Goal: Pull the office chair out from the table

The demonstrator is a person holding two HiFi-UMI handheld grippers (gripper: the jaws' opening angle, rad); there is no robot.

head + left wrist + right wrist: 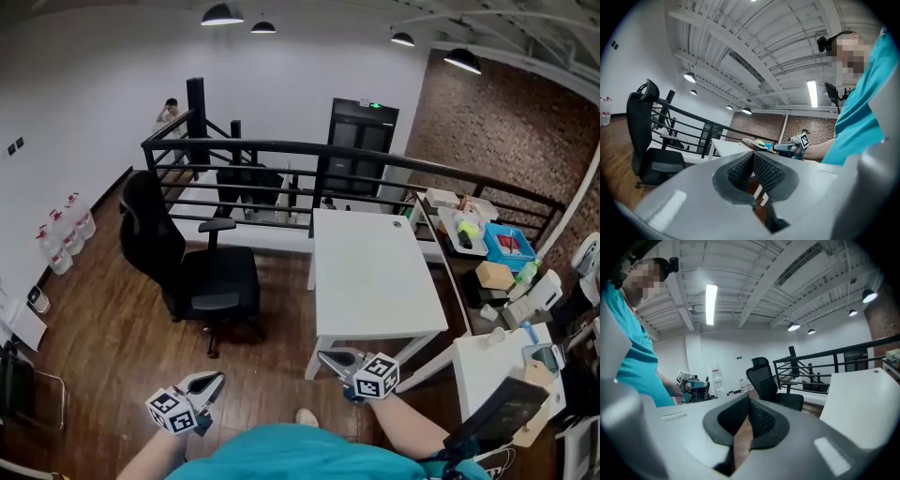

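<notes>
Wooden floor (112, 328) spreads under a white table (375, 281) beside a black railing (281, 150). Left of the table, apart from its edge, stands the black office chair (202, 277). At the table's near corner the right gripper (330, 357) is closed and empty. Further left of the table, the left gripper (210, 382) is closed too, holding nothing.

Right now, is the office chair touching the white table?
Apart. The head view shows bare wooden floor between the office chair and the white table.
</notes>
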